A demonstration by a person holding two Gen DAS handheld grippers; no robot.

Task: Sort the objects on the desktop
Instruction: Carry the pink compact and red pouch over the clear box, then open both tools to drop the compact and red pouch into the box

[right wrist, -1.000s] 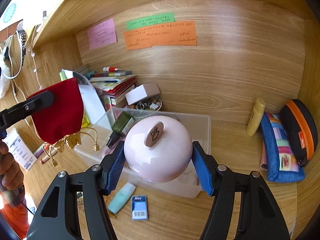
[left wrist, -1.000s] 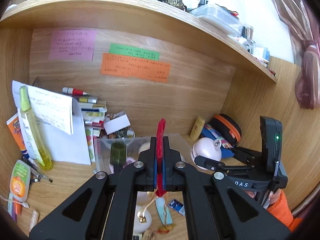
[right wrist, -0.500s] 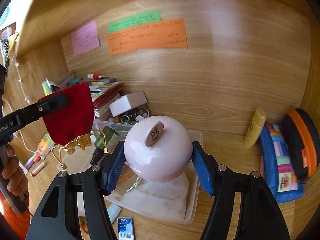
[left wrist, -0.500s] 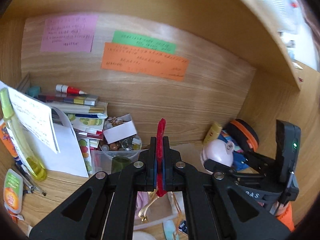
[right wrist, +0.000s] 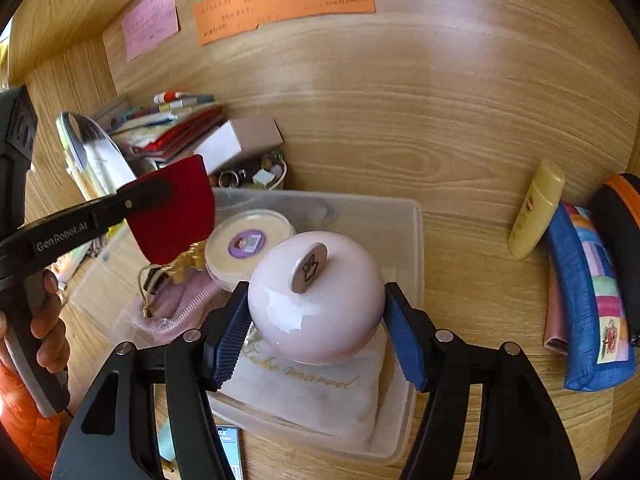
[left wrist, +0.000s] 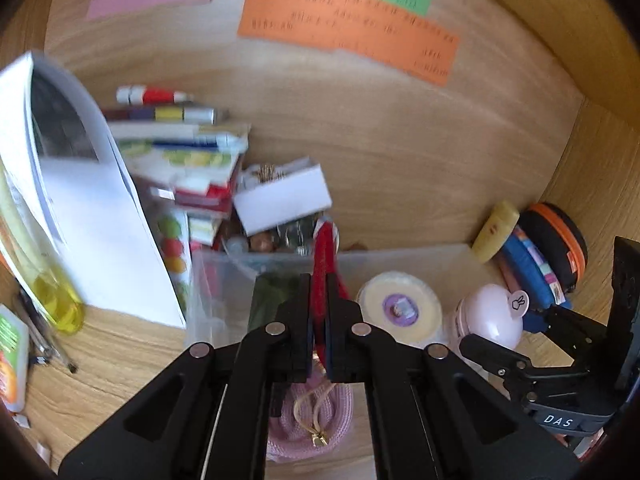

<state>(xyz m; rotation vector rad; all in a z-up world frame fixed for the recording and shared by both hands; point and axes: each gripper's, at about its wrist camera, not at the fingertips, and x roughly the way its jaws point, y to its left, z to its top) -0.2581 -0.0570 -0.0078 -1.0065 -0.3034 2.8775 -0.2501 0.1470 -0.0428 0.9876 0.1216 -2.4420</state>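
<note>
My left gripper (left wrist: 319,296) is shut on a red velvet pouch (left wrist: 325,256) with gold cords and holds it over the clear plastic bin (left wrist: 420,258). In the right wrist view the pouch (right wrist: 172,208) hangs above the bin's left half. My right gripper (right wrist: 316,320) is shut on a round pink jar (right wrist: 316,300) with a rabbit tag, just above a white cloth bag (right wrist: 312,392) in the bin (right wrist: 416,240). The bin also holds a cream round tin (right wrist: 250,240) and a pink knitted pouch (right wrist: 180,304).
A stack of books (left wrist: 188,156) with a glue stick, a white box (left wrist: 284,196) and white papers (left wrist: 88,216) stand at the back left. A yellow tube (right wrist: 536,208), a blue patchwork case (right wrist: 588,300) and a black-orange case (right wrist: 620,240) lie at the right.
Both grippers have moved forward and down over the bin. The pink jar now sits lower, close above the white bag. The red pouch hangs nearer the cream tin.
</note>
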